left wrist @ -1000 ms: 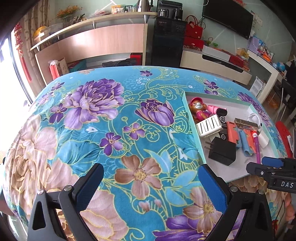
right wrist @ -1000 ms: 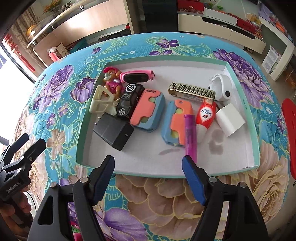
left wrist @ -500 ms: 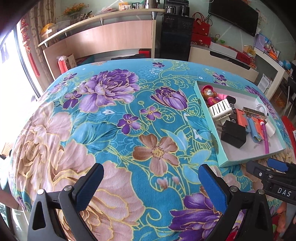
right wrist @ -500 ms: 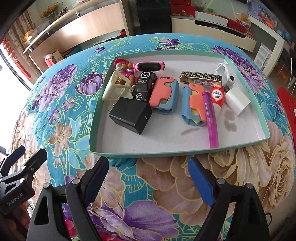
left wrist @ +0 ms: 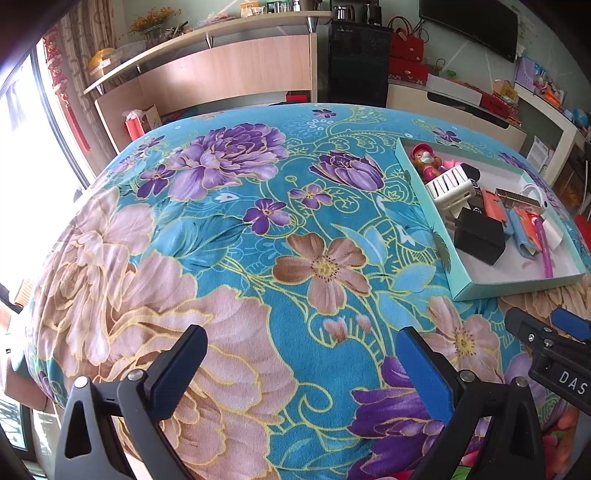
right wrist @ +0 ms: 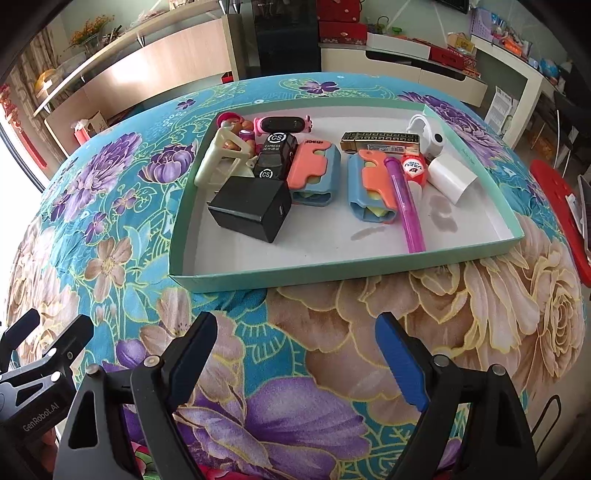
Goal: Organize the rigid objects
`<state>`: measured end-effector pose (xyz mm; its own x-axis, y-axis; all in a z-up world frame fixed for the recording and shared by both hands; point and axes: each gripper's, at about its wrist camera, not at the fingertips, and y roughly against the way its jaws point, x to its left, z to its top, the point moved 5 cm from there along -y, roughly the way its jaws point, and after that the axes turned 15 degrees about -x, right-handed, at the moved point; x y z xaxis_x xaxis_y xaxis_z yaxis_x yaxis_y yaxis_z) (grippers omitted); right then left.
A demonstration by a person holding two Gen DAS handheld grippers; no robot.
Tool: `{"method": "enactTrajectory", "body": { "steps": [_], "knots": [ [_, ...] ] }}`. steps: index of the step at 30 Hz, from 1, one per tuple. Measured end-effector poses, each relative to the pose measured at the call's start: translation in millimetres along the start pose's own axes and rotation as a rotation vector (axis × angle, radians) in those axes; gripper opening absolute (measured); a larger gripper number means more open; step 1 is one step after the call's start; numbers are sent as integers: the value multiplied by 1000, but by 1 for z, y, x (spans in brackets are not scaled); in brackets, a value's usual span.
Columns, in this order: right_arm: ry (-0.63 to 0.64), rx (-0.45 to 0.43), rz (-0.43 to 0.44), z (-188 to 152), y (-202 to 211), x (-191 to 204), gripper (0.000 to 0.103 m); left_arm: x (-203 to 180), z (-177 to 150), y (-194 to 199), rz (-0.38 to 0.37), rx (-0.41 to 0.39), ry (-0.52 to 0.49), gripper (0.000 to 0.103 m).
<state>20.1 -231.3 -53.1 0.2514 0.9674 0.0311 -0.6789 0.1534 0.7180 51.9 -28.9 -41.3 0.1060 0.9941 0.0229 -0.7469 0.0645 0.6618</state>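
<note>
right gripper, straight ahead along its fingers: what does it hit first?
Probably the floral tablecloth. The right gripper, jaws open and empty, points steeply down at bare cloth short of the teal tray's near wall. The tray would come next; depth is uncertain in the fisheye view.

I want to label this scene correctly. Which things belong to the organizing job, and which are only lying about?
For the job:
- tray
- black charger
- purple pen
- pink figure
- white cap

Just lying about:
- floral cloth
- red boxes
- television
</note>
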Motion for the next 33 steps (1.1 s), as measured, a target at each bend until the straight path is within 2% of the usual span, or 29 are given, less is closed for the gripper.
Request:
{"method": "enactTrajectory", "body": {
  "steps": [4,9,33],
  "knots": [
    [-8,-4,-14,-7,-1,-1,88,4,-3,1,43,-13,8,103],
    [-15,11,-12,-13,-4,-1,88,5,-7,-1,55,-2,7,103],
    [-40,13,-45,-18,-3,-10,88,-3,-13,-5,36,22,-32,103]
  ]
}}
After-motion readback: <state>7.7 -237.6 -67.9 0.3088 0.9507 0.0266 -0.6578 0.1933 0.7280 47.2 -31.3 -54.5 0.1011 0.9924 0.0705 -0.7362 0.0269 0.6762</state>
